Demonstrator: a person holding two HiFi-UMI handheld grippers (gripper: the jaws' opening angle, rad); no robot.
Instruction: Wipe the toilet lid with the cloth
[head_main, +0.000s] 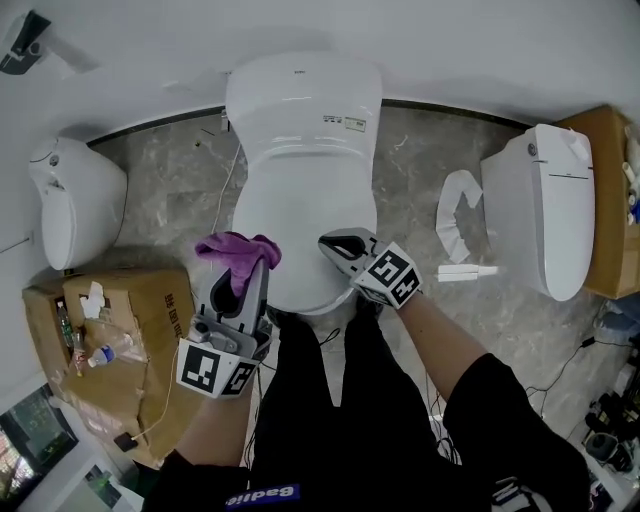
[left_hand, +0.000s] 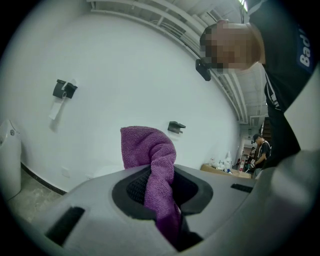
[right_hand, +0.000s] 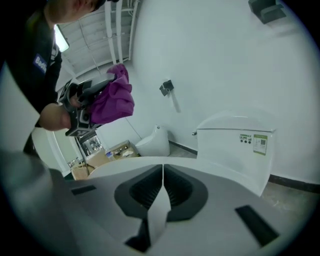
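The left tool (head_main: 252, 272) is clenched on the purple cloth (head_main: 238, 252). The left gripper view shows a fold of the cloth pinched between the pads, with the rest bunched up beyond the tips. That leaves a loose wad out front to meet the surface, which is probably why it is held by one end. In the head view the wad hangs at the front left edge of the toilet lid (head_main: 305, 210). It looks just above or barely at the rim, and I cannot tell whether it touches. The lid is down and shows plain white, so by my reading the wiping is at its start, with the whole top left to cover. The right tool (head_main: 335, 245) lies at the front right edge of the lid. Its own view shows its jaws closed tip to tip with nothing that I can make out between them, only a pale sliver through the gap lower down. It seems parked there to keep clear of the cloth's path, or perhaps to steady the lid, and I cannot tell if it bears on the rim. That view looks across the lid toward the cistern (right_hand: 235, 142) at the back, against the wall. The likely stroke would press the cloth flat and sweep from the front edge toward the cistern. The thin pinch on the cloth could slip under drag, so the pressure should be moderate. A cardboard box (head_main: 130, 330) and two other toilets stand on the floor well apart from the work.
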